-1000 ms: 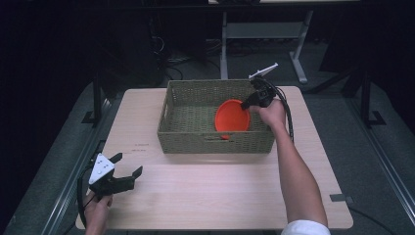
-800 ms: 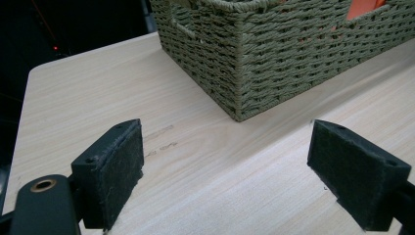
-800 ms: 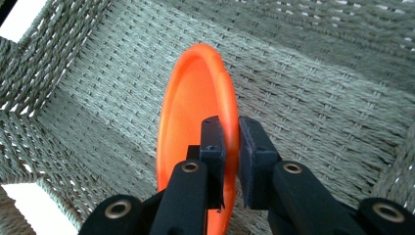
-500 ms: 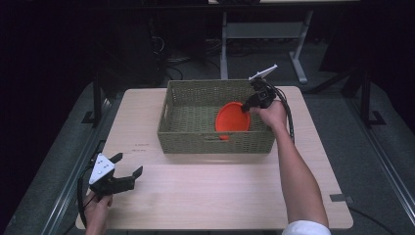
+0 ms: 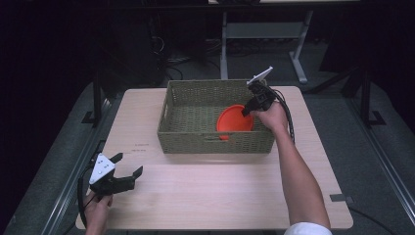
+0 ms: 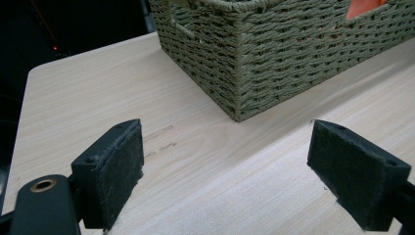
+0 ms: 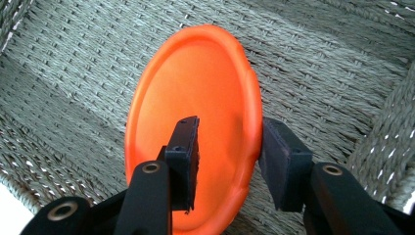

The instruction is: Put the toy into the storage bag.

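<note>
— Broadly, largest first: pale wooden table (image 5: 215, 196) across the middle of the high view, dark floor around it. Woven green basket (image 5: 215, 139) in the upper centre of that tabletop.

— And inside the basket?

— Orange plate (image 5: 234, 120), toward the basket's right end, leaning up rather than lying flat. Seen again in the right gripper view (image 7: 195, 98), centre frame, standing on edge against the woven floor.

— Where against the right gripper?

— Right gripper (image 5: 249, 108) reaching in over the basket's upper right rim, held from the right side of the frame by a hand. Close up (image 7: 227, 161), plate's right-hand rim between the two black jaws: one jaw over the orange face, the other outside the rim at the right. Jaws partway apart, having just been opening, the rim between them. Looks slack around the rim, not clamped; outer pad very near the edge, contact hard to judge.

— And the other one?

— Left gripper (image 5: 122, 169) at the lower left of the high view, low over the table's near corner, well apart from basket and plate. Jaws spread wide, nothing but bare wood between them in the left gripper view (image 6: 225, 171), basket corner (image 6: 240, 63) ahead in the upper middle.
</note>
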Demonstrator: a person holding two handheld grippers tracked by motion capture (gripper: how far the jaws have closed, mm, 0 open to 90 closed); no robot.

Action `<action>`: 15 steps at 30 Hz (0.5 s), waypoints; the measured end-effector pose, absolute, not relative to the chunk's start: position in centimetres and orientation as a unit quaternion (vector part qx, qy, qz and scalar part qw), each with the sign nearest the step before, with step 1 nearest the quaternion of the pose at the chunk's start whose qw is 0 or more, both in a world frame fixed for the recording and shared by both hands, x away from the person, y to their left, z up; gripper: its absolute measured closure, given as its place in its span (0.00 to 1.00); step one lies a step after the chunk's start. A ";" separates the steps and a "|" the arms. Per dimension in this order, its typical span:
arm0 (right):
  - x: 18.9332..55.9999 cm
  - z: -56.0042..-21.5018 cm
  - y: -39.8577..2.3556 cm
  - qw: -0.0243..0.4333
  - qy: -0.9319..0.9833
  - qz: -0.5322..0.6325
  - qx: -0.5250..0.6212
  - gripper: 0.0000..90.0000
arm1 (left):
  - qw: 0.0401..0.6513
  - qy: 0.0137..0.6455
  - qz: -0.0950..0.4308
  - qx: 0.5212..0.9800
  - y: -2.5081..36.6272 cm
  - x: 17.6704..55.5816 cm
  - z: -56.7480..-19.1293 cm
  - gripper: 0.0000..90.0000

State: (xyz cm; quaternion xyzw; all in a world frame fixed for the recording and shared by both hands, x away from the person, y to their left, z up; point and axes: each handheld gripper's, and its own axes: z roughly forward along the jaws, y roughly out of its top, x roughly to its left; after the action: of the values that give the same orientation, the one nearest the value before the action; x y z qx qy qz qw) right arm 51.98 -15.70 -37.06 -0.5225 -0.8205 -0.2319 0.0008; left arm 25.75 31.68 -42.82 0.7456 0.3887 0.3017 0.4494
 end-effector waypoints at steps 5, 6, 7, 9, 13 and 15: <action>51.8 -37.1 -16.4 -0.002 -0.812 -0.249 -0.528 0.61 | 0.451 0.391 0.302 0.743 31.7 25.7 -42.8 0.14; 51.8 -37.1 -16.5 0.000 -0.809 -0.251 -0.531 0.61 | 0.450 0.390 0.301 0.744 31.7 25.8 -42.8 0.14; 51.7 -37.2 -16.8 0.003 -0.808 -0.255 -0.531 0.62 | 0.450 0.389 0.301 0.745 31.7 25.8 -42.8 0.14; 51.5 -37.2 -17.0 0.000 -0.806 -0.257 -0.532 0.60 | 0.449 0.389 0.300 0.746 31.6 25.8 -42.8 0.14; 51.2 -37.3 -16.9 0.001 -0.812 -0.256 -0.524 0.57 | 0.448 0.387 0.300 0.748 31.4 25.8 -42.9 0.14; 51.1 -37.2 -16.8 0.005 -0.812 -0.260 -0.523 0.56 | 0.448 0.387 0.301 0.748 31.4 25.8 -42.8 0.14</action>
State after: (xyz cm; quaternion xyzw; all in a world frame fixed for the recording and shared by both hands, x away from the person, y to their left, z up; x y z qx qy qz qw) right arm 51.13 -16.83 -37.19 -0.5227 -0.8120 -0.2597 0.0052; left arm 25.76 31.44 -42.84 0.7476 0.3865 0.3011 0.4483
